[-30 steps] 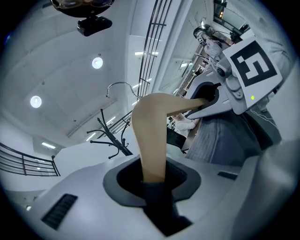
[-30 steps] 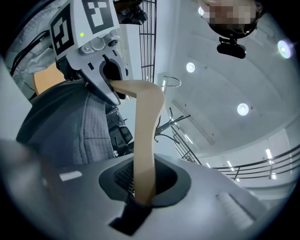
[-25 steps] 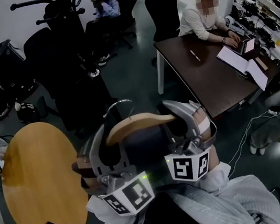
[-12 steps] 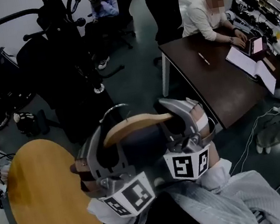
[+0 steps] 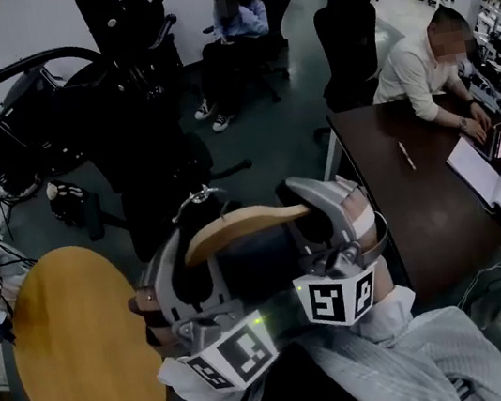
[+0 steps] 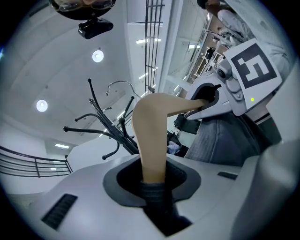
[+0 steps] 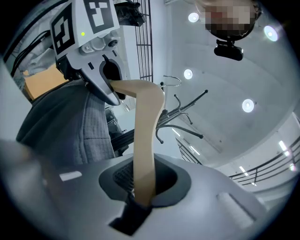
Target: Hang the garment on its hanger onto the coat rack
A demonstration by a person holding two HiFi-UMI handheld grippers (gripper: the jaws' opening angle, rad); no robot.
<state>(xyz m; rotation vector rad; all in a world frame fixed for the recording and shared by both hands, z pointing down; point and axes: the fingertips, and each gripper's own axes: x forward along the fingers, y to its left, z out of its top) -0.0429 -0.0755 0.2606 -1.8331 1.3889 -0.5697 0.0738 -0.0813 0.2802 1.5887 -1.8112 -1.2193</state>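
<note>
Both grippers hold a wooden hanger (image 5: 236, 225) level in front of me; its metal hook (image 5: 197, 199) points up. A dark grey garment (image 5: 254, 275) hangs from it between the grippers. My left gripper (image 5: 180, 278) is shut on the hanger's left end, and my right gripper (image 5: 334, 219) is shut on the right end. In the left gripper view the hanger (image 6: 152, 136) runs out of the jaws toward the right gripper (image 6: 234, 79). The black coat rack (image 5: 123, 35) stands ahead at the upper left, one arm (image 5: 28, 65) reaching left. The rack (image 7: 183, 110) is apart from the hook (image 7: 171, 79).
A round wooden table (image 5: 74, 339) lies at my lower left. A dark table (image 5: 422, 204) with a seated person (image 5: 419, 71) is at the right. Black office chairs (image 5: 143, 156) crowd the rack's foot. Another person (image 5: 231, 27) sits behind.
The view has swung so the coat rack looks larger and nearer, and the dark table has slid right. The hanger and both grips look the same.
</note>
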